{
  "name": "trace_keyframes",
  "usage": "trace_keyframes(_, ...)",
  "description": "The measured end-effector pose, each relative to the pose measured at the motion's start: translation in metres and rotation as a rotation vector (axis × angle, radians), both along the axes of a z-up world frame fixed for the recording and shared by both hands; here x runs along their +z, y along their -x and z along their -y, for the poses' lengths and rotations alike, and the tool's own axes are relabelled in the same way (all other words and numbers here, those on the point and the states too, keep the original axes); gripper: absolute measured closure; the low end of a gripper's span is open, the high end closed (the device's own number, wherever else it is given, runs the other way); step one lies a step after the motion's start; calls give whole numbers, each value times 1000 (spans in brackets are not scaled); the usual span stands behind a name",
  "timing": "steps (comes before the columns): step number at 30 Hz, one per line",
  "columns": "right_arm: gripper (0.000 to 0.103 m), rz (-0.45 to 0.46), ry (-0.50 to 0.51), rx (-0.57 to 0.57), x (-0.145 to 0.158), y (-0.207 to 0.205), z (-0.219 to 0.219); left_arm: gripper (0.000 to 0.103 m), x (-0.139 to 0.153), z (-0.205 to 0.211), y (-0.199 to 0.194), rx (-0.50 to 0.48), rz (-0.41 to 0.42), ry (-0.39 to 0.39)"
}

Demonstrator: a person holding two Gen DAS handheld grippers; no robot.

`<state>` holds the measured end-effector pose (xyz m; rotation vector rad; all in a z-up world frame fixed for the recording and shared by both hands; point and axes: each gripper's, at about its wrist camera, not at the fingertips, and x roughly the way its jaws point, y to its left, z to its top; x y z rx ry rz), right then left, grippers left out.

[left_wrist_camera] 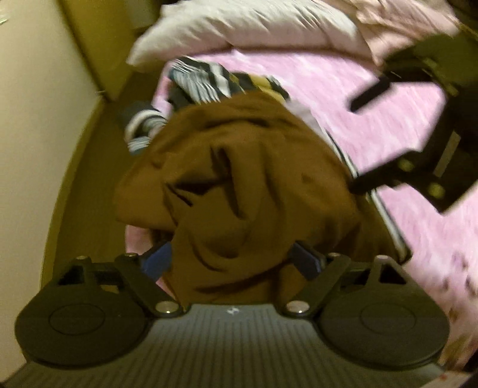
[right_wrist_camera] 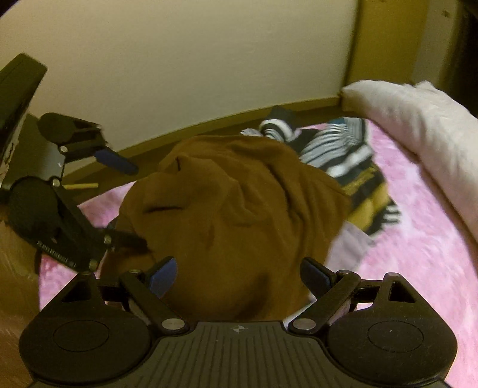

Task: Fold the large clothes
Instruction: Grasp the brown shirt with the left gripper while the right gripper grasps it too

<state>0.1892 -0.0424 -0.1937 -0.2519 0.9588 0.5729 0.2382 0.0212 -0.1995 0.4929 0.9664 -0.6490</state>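
A crumpled brown garment (left_wrist_camera: 239,179) (right_wrist_camera: 233,203) lies heaped near the edge of a pink bed cover (left_wrist_camera: 343,86) (right_wrist_camera: 418,238). In the left wrist view my left gripper (left_wrist_camera: 230,259) is open, its blue pads wide apart with the brown cloth bunched between them. From the right of that view my right gripper (left_wrist_camera: 354,146) reaches in, open, its lower finger at the cloth's edge. The right wrist view shows my right gripper (right_wrist_camera: 239,274) open over the heap. My left gripper (right_wrist_camera: 139,206) stands open at the left, its upper finger clear of the cloth. Both views are blurred.
A black-and-white striped garment with yellow parts (left_wrist_camera: 203,80) (right_wrist_camera: 334,146) lies beyond the brown one. A white pillow or duvet (left_wrist_camera: 245,27) (right_wrist_camera: 433,134) sits at the bed's head. A pale wall (right_wrist_camera: 179,59) and brown floor (left_wrist_camera: 98,143) run along the bed's side.
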Motion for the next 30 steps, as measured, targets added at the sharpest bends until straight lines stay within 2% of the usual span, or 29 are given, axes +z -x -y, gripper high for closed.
trace_keyframes(3,20,15,-11,66,-23,-19,-12,43,-14,-5,-4,-52,-25,8)
trace_keyframes(4,22,15,-11,85,-30,-25,-16,53,-16,-6,-5,-65,-30,8)
trace_keyframes(5,28,4,-21,100,-37,-30,-18,63,-17,-7,-6,-68,-35,6)
trace_keyframes(7,41,-23,-51,109,-40,-37,-19,73,-16,-12,-8,-61,-51,21)
trace_keyframes(8,60,-32,-65,113,-39,-38,-19,79,-14,-13,-7,-60,-52,28)
trace_keyframes(9,81,-31,-66,112,-35,-36,-21,81,-11,-13,-6,-62,-49,32)
trace_keyframes(11,99,-28,-55,96,-26,-31,-22,89,-2,-11,-3,-71,-40,34)
trace_keyframes(14,101,-13,-62,37,-10,-25,-15,94,15,0,6,-97,-15,31)
trace_keyframes(20,101,52,-104,-104,35,10,31,95,65,42,40,-159,46,87)
trace_keyframes(25,102,102,-124,-286,70,77,103,95,106,111,98,-248,71,155)
trace_keyframes(30,102,138,-151,-508,101,175,200,95,140,209,187,-400,63,217)
